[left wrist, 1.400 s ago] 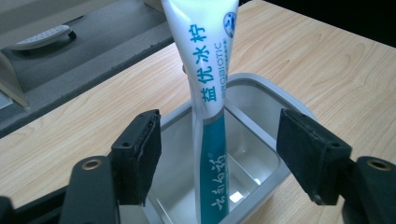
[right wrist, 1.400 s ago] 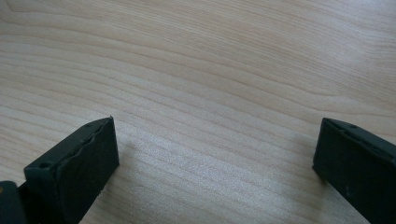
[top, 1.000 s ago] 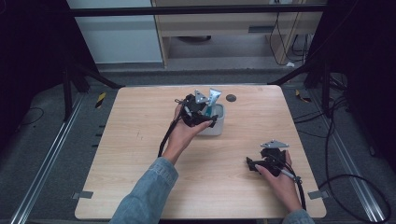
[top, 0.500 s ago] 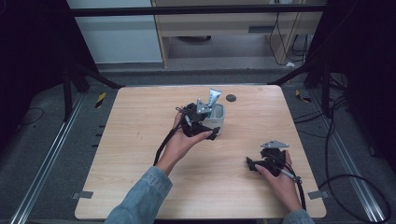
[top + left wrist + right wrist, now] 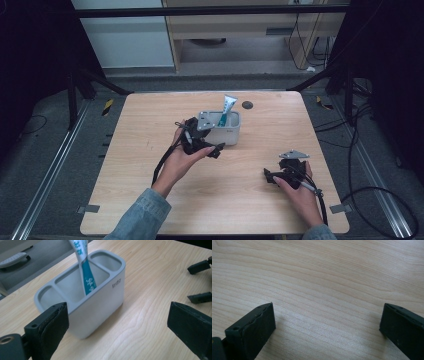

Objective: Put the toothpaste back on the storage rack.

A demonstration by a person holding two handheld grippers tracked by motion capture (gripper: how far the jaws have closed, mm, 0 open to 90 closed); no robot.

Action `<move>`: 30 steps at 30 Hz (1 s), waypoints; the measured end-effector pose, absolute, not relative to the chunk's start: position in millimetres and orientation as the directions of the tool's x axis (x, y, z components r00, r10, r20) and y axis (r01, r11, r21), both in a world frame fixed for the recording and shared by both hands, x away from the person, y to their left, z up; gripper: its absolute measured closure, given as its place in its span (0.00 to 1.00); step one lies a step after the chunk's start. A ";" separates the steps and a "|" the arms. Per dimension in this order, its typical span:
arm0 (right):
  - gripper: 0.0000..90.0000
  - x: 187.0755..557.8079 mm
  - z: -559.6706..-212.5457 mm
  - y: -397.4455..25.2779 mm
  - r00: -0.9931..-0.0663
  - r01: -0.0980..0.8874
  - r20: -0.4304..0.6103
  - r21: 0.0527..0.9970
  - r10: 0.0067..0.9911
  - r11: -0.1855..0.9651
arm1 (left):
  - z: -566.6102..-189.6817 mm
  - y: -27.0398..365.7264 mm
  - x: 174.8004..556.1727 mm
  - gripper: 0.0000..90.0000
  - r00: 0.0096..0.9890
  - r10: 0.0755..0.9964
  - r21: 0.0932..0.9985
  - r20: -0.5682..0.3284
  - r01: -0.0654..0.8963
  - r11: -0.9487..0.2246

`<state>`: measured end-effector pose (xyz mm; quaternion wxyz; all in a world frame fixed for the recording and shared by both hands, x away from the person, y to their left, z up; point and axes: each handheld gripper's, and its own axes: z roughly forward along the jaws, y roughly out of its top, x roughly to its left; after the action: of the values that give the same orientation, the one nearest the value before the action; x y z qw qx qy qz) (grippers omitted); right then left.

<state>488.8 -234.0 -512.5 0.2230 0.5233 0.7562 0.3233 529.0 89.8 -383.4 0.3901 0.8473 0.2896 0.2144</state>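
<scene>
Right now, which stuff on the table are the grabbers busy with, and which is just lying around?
Likely part of the job:
- grey holder
- blue and white tube, standing tilted in the holder's middle compartment
- left gripper, open, beside the holder

Just lying about:
- small dark disc
- right gripper, open over bare table

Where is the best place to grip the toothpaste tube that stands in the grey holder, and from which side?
Probably the free upper part of the toothpaste tube, coming from above. It leans in the middle compartment of the grey holder, whose walls hide its lower end. The tube is flat there, so close the jaws across its two broad faces.
</scene>
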 end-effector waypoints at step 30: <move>0.01 488.3 -512.5 -233.5 -0.347 0.648 0.001 0.723 0.938 0.239 | -435.7 196.2 517.7 0.06 0.631 0.771 0.747 0.087 0.471 -0.469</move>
<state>488.3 -233.5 -512.5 0.2243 0.5256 0.7544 0.3230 517.7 196.2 -435.7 0.3547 0.8303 0.3740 0.2119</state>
